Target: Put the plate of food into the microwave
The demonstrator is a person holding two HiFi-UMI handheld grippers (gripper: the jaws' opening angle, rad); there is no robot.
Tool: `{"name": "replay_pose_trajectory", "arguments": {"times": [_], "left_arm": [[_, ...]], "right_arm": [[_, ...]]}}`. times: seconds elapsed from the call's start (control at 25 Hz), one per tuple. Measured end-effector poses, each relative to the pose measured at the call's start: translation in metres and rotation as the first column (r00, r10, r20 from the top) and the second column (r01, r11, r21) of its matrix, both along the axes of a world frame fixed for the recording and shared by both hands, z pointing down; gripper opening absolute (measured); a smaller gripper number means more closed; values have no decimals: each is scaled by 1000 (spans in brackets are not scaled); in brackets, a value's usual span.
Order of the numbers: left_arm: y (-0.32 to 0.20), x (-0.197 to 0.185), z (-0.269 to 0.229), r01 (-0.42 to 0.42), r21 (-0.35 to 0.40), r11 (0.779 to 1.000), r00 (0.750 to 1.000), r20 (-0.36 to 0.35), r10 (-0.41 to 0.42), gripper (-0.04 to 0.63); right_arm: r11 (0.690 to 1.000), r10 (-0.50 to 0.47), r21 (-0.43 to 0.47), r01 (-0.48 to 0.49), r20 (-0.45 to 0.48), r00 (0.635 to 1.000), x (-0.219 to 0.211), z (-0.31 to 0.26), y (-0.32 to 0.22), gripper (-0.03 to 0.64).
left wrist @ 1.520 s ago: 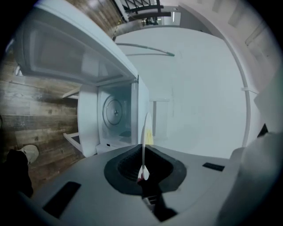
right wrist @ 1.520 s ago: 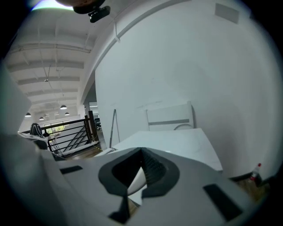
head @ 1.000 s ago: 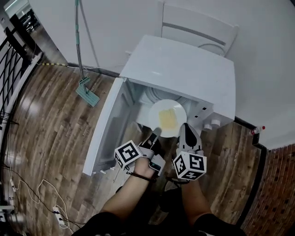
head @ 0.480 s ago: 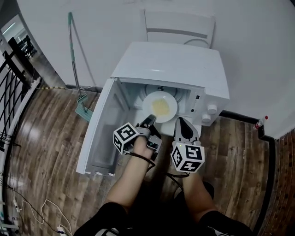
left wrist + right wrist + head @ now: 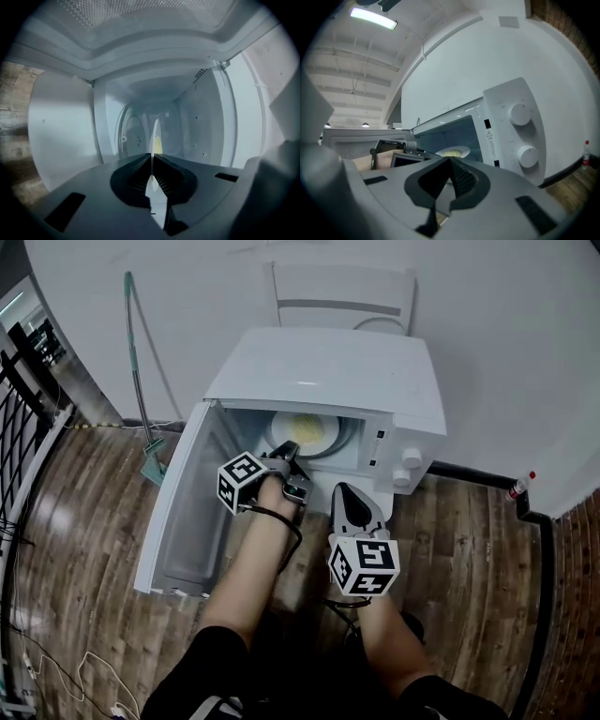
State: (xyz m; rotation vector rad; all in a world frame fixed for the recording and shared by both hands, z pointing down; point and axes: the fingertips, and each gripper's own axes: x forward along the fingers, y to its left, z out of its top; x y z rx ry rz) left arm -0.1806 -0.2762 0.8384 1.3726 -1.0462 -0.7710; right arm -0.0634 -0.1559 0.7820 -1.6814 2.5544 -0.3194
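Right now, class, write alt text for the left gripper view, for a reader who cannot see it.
The left gripper grips the rim of a white plate, seen edge-on, inside the white microwave cavity. Yellow food shows on the plate.

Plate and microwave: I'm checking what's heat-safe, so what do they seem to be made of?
Plate: looks like glazed white ceramic, possibly melamine; its rim is thin, smooth and glossy. Microwave: probably a white painted metal casing, with a soft sheen on the flat top; its knobs look like matte plastic.
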Motion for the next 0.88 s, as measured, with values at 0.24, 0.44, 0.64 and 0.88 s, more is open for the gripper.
{"name": "replay_pose_trajectory", "arguments": {"times": [0.24, 0.44, 0.64, 0.88], "left_arm": [[-29, -8, 11, 16, -51, 999, 1000, 12, -15, 12], [-43, -12, 19, 9, -78, 997, 995, 97, -2, 17], [-48, -13, 18, -37, -115, 993, 960, 272, 67, 16], [-55, -12, 17, -153, -141, 978, 720, 662, 208, 71]], "right_arm": [[1000, 13, -25, -13, 20, 1000, 13, 4, -4, 8], [999, 3, -34, -2, 24, 1000, 12, 4, -5, 8], [1000, -5, -26, 5, 18, 1000, 7, 2, -3, 8], [1000, -11, -11, 11, 12, 1000, 3, -3, 3, 8]]}}
